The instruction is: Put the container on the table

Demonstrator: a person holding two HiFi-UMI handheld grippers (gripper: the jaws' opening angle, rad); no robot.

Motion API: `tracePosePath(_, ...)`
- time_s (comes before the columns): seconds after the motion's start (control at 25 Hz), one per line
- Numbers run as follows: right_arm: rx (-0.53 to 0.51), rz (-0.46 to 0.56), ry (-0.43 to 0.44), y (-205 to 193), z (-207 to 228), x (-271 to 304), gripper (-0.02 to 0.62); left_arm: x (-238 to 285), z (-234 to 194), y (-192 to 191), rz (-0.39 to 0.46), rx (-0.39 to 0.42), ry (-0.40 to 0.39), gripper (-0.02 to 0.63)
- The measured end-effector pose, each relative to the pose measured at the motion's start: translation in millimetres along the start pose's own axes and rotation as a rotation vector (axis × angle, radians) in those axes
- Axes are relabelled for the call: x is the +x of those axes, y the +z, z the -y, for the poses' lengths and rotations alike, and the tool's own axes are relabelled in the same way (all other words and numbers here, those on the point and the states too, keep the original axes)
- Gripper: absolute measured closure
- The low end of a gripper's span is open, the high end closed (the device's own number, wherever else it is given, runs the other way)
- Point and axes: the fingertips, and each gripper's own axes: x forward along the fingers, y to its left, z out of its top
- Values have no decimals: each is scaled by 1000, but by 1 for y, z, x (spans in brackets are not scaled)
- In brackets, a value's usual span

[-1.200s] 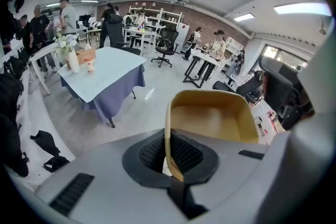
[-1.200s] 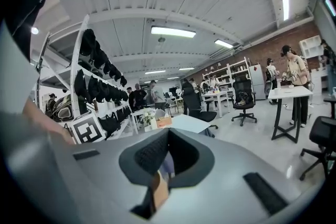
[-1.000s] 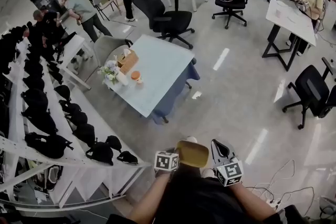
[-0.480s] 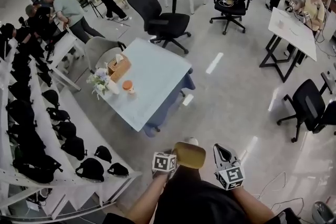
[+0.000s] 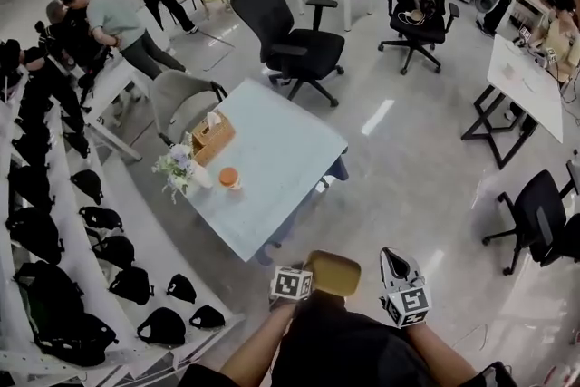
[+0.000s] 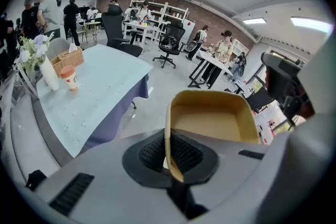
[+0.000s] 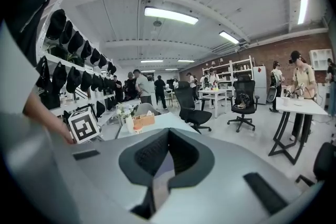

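Item: tan rounded-square plastic container [image 5: 333,273], one wall pinched between the fingers of the left gripper [image 5: 306,281], held near the body, well apart from the pale blue tabletop [image 5: 281,149]. Also: right gripper [image 5: 396,267], fingers together, empty. Step: carrying. Next, probably: approach the tabletop and lower onto a bare patch.

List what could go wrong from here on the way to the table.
1. The left gripper pinches the container by one thin wall only, so it could tilt or slip out.
2. The table holds an orange cup and flowers near one edge; setting down there could knock them over.
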Motion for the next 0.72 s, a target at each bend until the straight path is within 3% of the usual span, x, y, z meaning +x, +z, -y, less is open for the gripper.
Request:
tracePosePath(0.36, -29, -22, 14, 48, 30, 104, 597, 27, -61, 86, 30, -57, 1, 597)
tracePosePath(0.72, -65, -40, 33, 67, 27, 166, 597, 47, -103, 124, 46, -63, -9, 598)
